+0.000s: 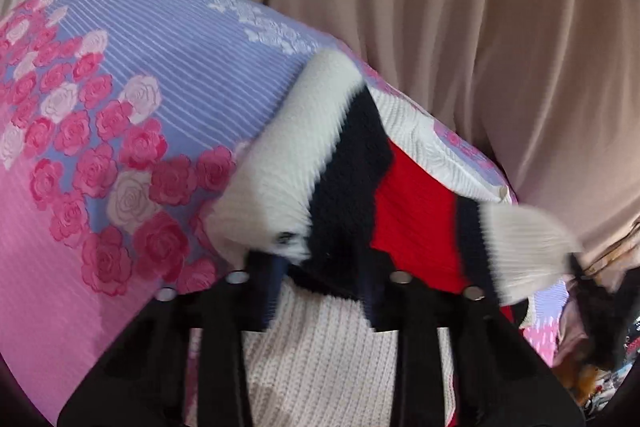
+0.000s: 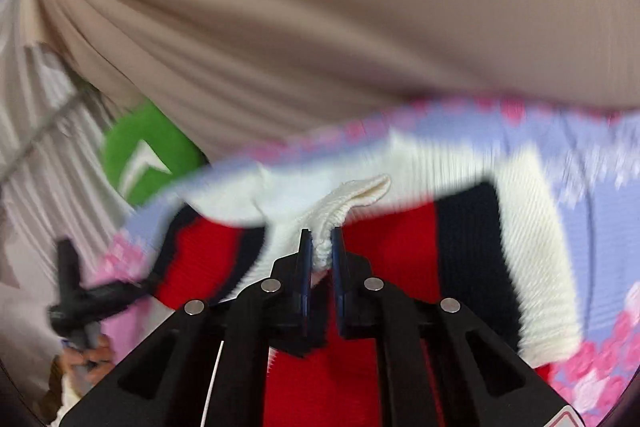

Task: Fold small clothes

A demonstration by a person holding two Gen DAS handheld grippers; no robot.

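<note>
In the right wrist view, the right tongs (image 2: 320, 239) at the lower centre are pinched on a white ribbed fold of the sweater (image 2: 396, 239), whose red, navy and white bands spread behind and to either side over the floral bedspread (image 2: 600, 227). In the left wrist view, the left tongs (image 1: 320, 291) at the bottom centre stand narrow with the sweater's (image 1: 348, 179) knit bunched over and between them, though blur hides whether the pads press on it.
</note>
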